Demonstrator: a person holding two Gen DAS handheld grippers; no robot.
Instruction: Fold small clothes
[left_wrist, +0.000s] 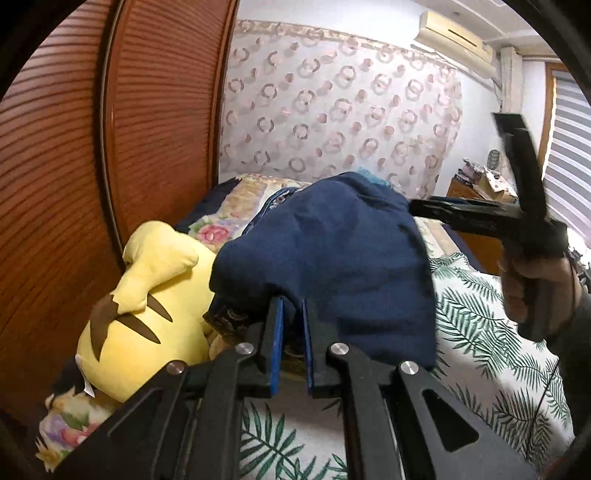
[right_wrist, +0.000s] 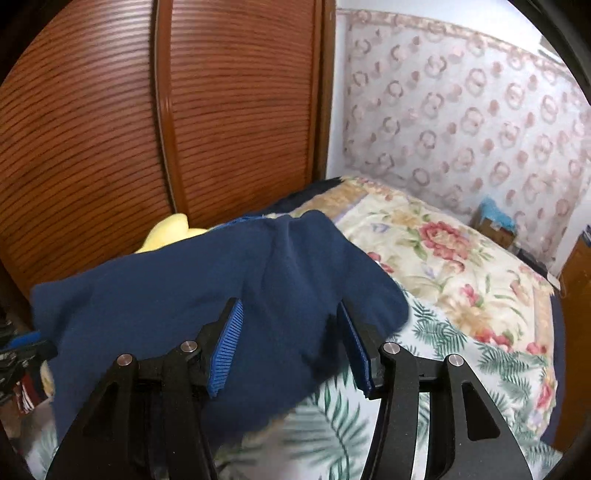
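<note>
Navy garment (right_wrist: 184, 314): soft matt cloth. Claw pads (right_wrist: 227, 350): ribbed blue rubber on matt black plastic with shiny metal pins. Yellow toy (left_wrist: 147, 295): plush. Wardrobe doors (left_wrist: 74, 147): glossy slatted wood

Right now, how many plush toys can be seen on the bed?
1. A yellow Pikachu plush lies by the wooden wardrobe doors, beside the navy garment. More may be hidden under the cloth.

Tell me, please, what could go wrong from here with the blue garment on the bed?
1. Only the left gripper is closed on the navy garment; the right gripper is open, so the cloth may sag unevenly.
2. The yellow plush toy lies right beside the garment and could be dragged or get in the way of the fold.
</note>
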